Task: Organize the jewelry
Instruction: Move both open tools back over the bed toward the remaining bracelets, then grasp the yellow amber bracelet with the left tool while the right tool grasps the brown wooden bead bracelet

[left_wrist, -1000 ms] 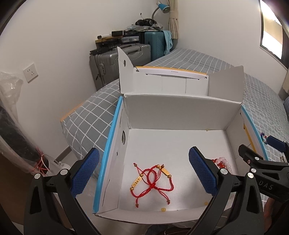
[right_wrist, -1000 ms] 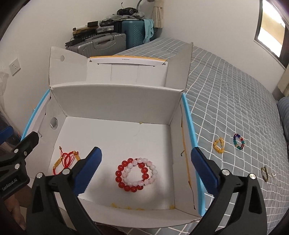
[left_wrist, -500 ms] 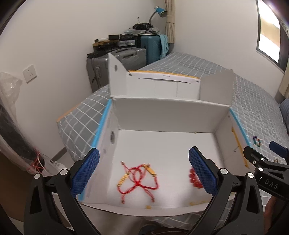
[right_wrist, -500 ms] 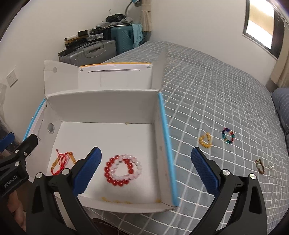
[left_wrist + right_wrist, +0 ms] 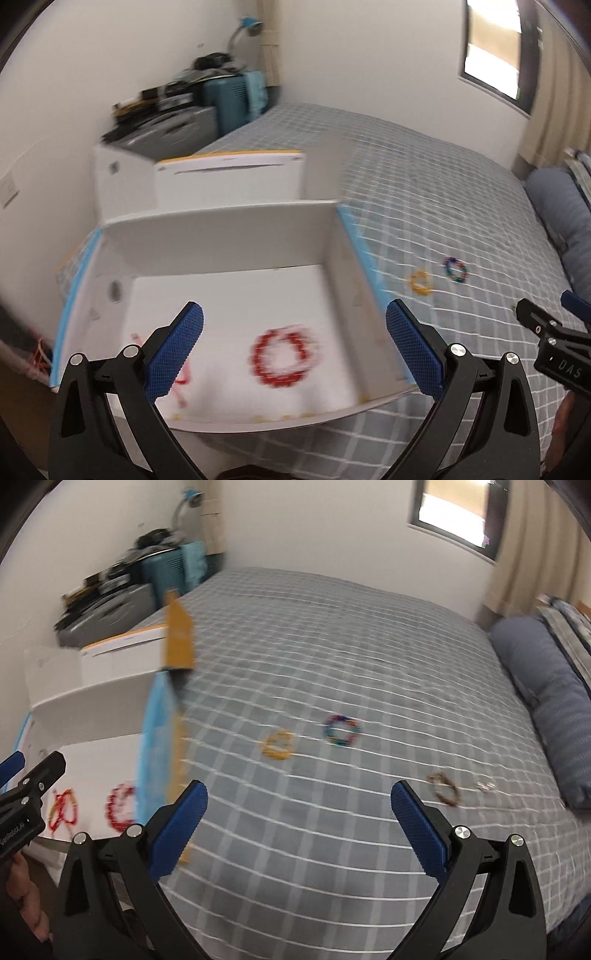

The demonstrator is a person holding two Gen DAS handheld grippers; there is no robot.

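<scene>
An open white cardboard box [image 5: 229,229] sits on the bed's left corner. Inside lie a red and pink bead bracelet [image 5: 282,356] and red cord bracelets [image 5: 183,376], partly behind a finger. My left gripper [image 5: 293,347] is open and empty over the box's front. On the grey checked bedspread lie a yellow bracelet [image 5: 277,745], a multicoloured bead bracelet [image 5: 342,730], a brown bracelet [image 5: 445,788] and a small ring [image 5: 484,785]. My right gripper [image 5: 299,825] is open and empty above the bedspread, short of them. Both views are blurred.
Suitcases [image 5: 184,125] with clutter stand against the wall behind the box. A grey-blue pillow [image 5: 554,701] lies at the bed's right. The box's blue-edged right wall [image 5: 157,746] stands left of my right gripper. A window [image 5: 454,513] is high on the far wall.
Both grippers have swung to the right. The left now faces the bead bracelet and the box's right wall; the right has left the box and faces the bracelets on the bedspread.
</scene>
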